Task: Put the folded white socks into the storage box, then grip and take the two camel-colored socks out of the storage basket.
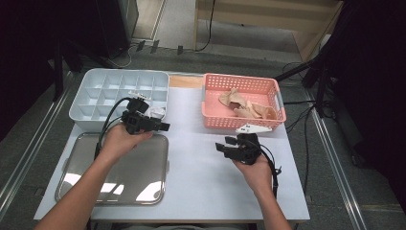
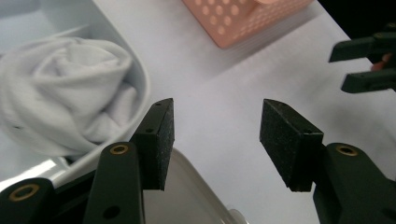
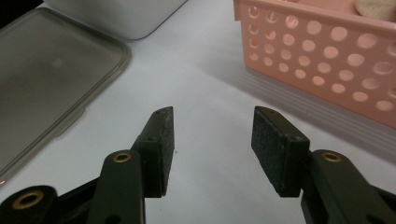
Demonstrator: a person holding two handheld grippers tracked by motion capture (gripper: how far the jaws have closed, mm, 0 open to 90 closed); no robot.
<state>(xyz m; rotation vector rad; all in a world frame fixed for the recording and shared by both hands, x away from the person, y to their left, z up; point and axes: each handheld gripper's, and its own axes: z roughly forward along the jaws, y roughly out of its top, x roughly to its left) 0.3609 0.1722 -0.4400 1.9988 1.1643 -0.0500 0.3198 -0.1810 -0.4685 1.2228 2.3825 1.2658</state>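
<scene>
Left gripper view: left claw (image 2: 216, 140) spread wide, nothing between the pads, nothing touched. White rolled cloth (image 2: 65, 102) lying in a corner compartment of the grey divided box (image 2: 140, 84), just beside and left of the left pad, apart from it. Box rim and clear lid (image 2: 196, 196) close under that jaw; bare counter (image 2: 224, 84) ahead toward the pink basket (image 2: 243, 23). Right claw (image 3: 212, 149) likewise wide and empty, hovering over open counter, basket wall near on its right, lid edge off to its left.
</scene>
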